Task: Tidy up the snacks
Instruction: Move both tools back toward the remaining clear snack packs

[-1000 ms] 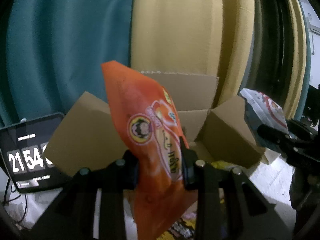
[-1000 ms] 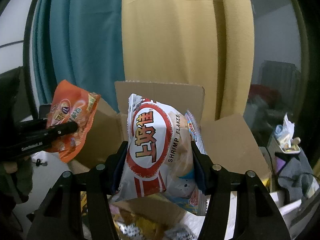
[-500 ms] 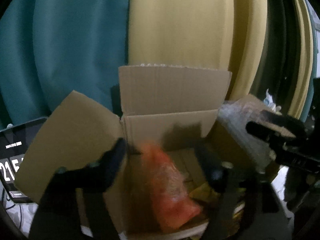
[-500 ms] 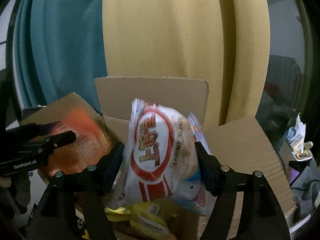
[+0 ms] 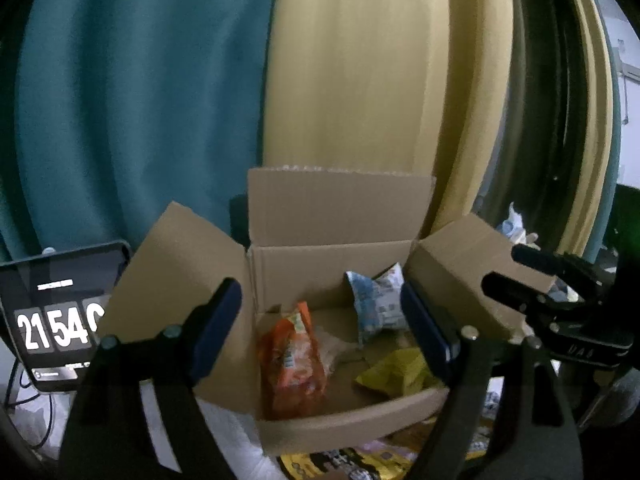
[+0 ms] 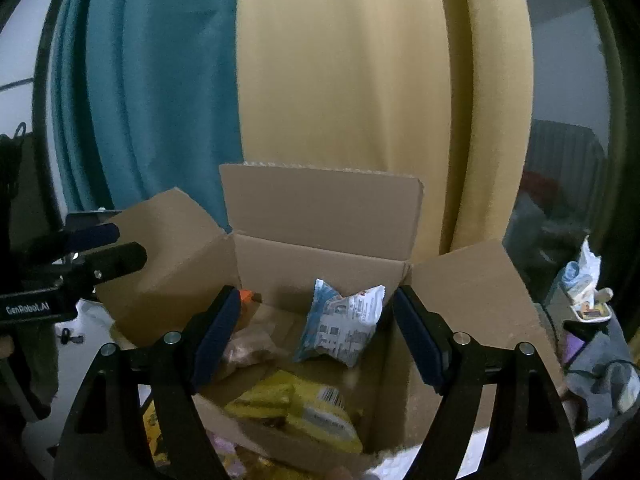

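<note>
Left gripper (image 5: pixel 322 328): jaws wide, nothing between the pads, they've just been opening; it hangs over the near-left part of the open cardboard box (image 5: pixel 332 264). Right gripper (image 6: pixel 316 330): jaws also wide and empty, also just been opening, over the same box further right. Each gripper shows in the other's view: the right one at the right edge of the left wrist view beside the box's right flap, the left one at the left edge of the right wrist view beside the left flap. In the box: orange snack bag (image 5: pixel 294 360) lying on the floor at the left side, long axis running near to far, close to the left wall. White-and-blue shrimp flakes bag (image 6: pixel 342 326) sits crumpled and tilted toward the far right corner, back panel with printed text facing the right camera. Yellow snack bag (image 6: pixel 298 406) lies flat at the near right of the box floor, barcode visible. A pale, clear-looking packet (image 6: pixel 250 346) lies between the orange bag and the yellow one; contents not readable. All four flaps stand open. More packets (image 5: pixel 344 460) lie outside, just in front of the near wall. Tablet showing clock digits (image 5: pixel 60 320) stands left of the box. Behind the box: teal curtain (image 5: pixel 140 100) on the left, yellow curtain (image 5: pixel 360 80) on the right.
</note>
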Available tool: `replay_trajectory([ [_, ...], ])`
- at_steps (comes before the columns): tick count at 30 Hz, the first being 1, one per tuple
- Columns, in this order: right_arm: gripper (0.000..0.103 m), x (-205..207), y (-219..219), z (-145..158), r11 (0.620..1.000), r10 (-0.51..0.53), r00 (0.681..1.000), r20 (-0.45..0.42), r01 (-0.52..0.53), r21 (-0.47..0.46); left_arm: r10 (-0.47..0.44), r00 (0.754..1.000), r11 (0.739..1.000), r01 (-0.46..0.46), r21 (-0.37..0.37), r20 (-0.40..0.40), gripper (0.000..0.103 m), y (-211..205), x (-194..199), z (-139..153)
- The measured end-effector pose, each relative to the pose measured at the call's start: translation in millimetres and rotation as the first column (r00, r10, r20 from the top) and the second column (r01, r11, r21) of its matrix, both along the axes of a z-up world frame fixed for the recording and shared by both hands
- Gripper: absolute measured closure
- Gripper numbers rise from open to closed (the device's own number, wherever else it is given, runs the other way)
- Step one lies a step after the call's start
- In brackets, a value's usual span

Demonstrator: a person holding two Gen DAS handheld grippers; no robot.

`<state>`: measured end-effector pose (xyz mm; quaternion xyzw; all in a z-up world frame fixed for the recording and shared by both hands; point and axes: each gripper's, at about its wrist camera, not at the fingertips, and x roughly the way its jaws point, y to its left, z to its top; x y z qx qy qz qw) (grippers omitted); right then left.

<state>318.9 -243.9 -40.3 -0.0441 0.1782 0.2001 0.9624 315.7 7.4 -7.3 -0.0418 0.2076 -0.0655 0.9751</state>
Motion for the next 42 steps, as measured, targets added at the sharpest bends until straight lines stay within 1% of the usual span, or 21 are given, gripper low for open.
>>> replay_trajectory([
  [5, 0.022, -29, -8, 10, 1.000, -0.009, 1.000, 0.017, 0.008, 0.013, -0.011, 1.000, 1.000, 0.011, -0.010, 0.022, 0.018, -3, -30, 9],
  [11, 0.022, -68, -17, 13, 1.000, -0.012, 1.000, 0.023, 0.011, 0.017, -0.025, 0.999, 0.999, 0.025, -0.021, 0.030, 0.017, -5, -66, 11],
  [19, 0.022, -114, -23, 4, 1.000, -0.014, 1.000, 0.009, 0.014, 0.012, -0.031, 0.999, 0.999, 0.032, -0.032, 0.034, 0.017, -10, -109, 9],
  [27, 0.022, -144, -29, -8, 0.999, -0.028, 0.999, -0.019, 0.028, 0.018, -0.034, 0.999, 0.998, 0.035, -0.048, 0.026, 0.017, -8, -141, 3],
  [33, 0.022, -162, -37, -23, 0.999, -0.040, 0.998, -0.049, 0.042, 0.029, -0.039, 0.999, 0.998, 0.039, -0.056, -0.006, 0.017, -9, -159, -13],
  [42, 0.022, -186, -44, -66, 0.997, -0.059, 0.987, -0.149, 0.065, 0.039, -0.055, 0.994, 0.996, 0.048, -0.071, -0.093, 0.017, -13, -182, -54],
])
